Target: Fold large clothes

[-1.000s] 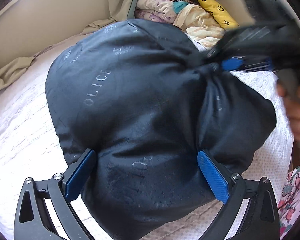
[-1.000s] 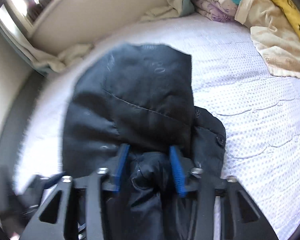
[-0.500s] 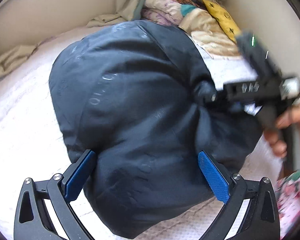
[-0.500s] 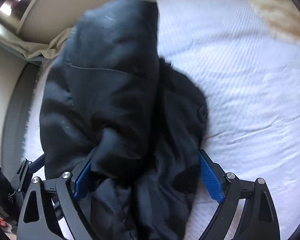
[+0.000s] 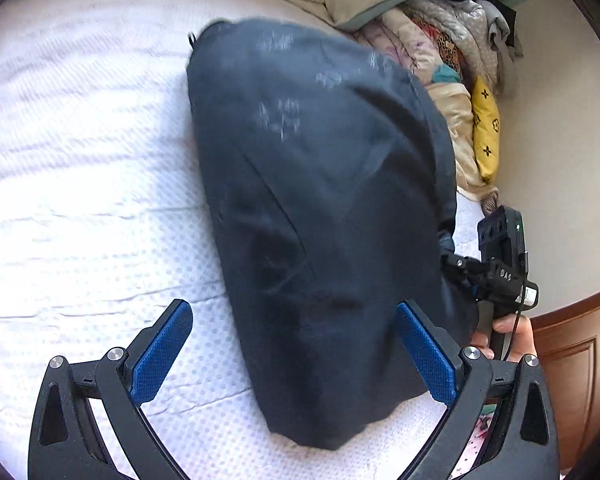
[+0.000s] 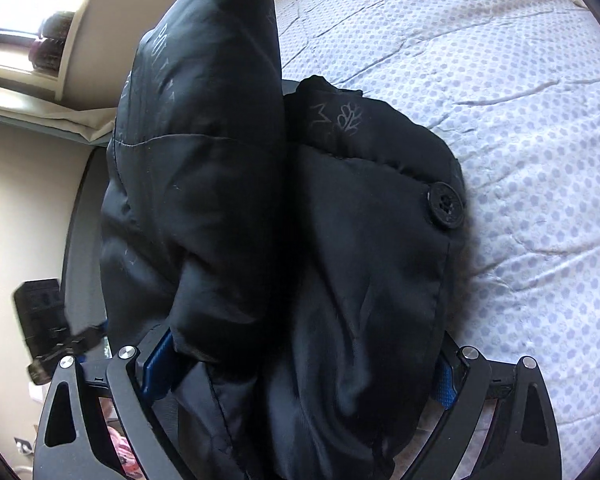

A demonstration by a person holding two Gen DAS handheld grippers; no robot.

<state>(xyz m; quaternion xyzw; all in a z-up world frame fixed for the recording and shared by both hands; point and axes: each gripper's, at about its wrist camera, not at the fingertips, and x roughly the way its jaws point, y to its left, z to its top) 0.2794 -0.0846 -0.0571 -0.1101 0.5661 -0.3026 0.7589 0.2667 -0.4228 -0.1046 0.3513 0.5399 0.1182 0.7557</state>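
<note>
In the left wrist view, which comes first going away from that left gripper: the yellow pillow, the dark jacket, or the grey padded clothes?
From the left gripper:
1. Dark jacket, between its fingers.
2. Yellow pillow, right side, beyond the jacket.
3. Grey padded clothes, top right, farthest back.

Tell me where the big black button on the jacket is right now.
In the right wrist view, the button sits on the right edge of the folded black jacket, beside the white dotted bedspread.

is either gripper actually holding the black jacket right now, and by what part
No. The left gripper is open around the black jacket's near end; the right gripper's jaws have just opened and straddle its bunched edge.
</note>
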